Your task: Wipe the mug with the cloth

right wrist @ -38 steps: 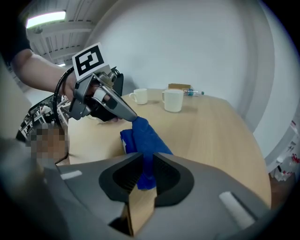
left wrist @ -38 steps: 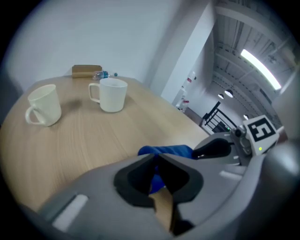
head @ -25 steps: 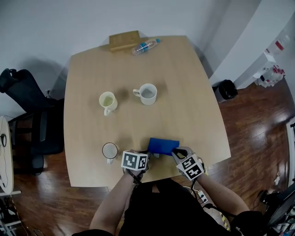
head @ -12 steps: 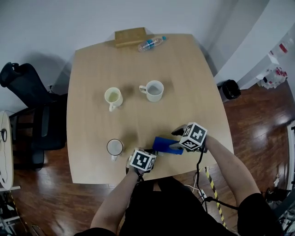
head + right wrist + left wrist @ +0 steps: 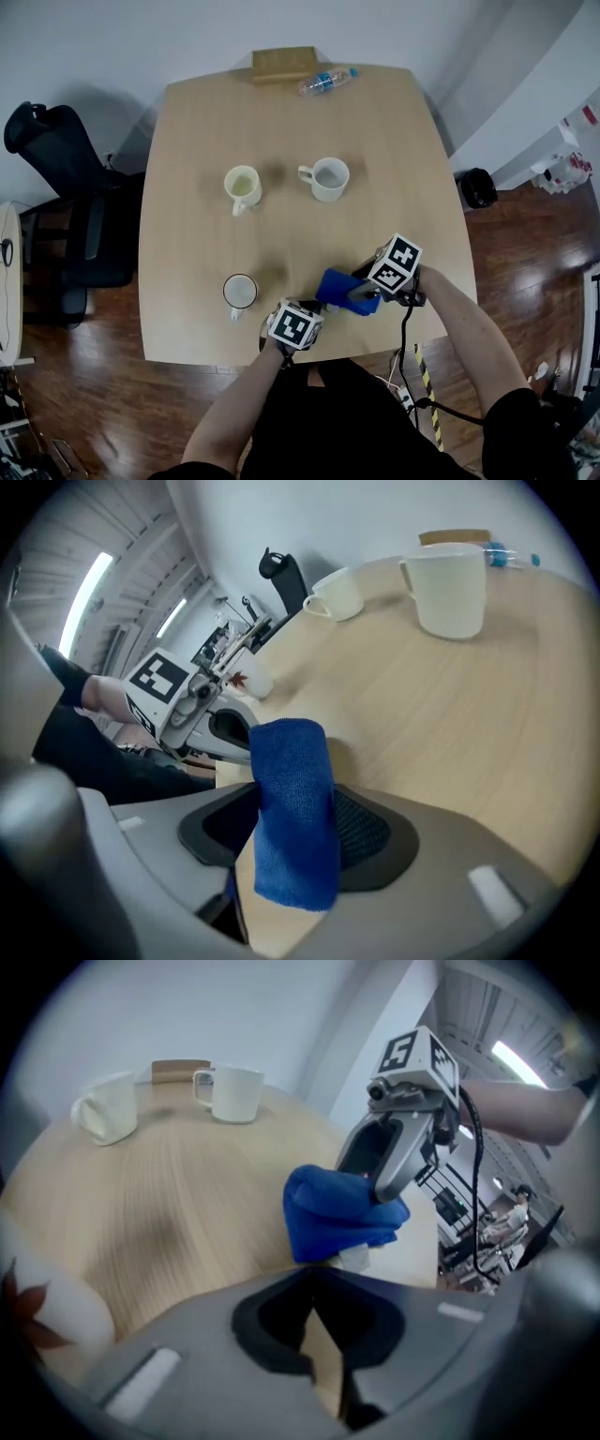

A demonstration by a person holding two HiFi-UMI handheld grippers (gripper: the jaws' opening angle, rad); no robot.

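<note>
Mug (image 5: 240, 292): upright on the table (image 5: 197, 141), close to the near edge and left of its middle, handle turned toward that edge; white, with a red leaf print that shows in both gripper views; just left of the left gripper and touched by neither gripper
Cloth (image 5: 339, 286): blue, folded into a thick band, over the right half of the near edge; it runs from the left gripper's tips across to the right gripper's jaws, and a small white tag hangs at its lower edge
Left gripper (image 5: 312, 307): at the near edge, between the Mug and the Cloth; jaws pressed together, nipping the nearest edge of the Cloth at their tips
Right gripper (image 5: 361, 293): reaching in from the near right corner; jaws spread and closing, with the band of Cloth standing between the pads, reaching from one pad to the other but not visibly squeezed
Cream mug (image 5: 243, 186): upright at mid-table, toward the left edge
White mug (image 5: 328, 178): upright at mid-table, beside the Cream mug but apart from it, handle pointing at it
Bottle (image 5: 326, 82): clear plastic, lying on its side at the far edge
Wooden block (image 5: 284, 63): at the far edge, just beside the Bottle
Chair (image 5: 66, 187): black, on the floor off the left edge
</note>
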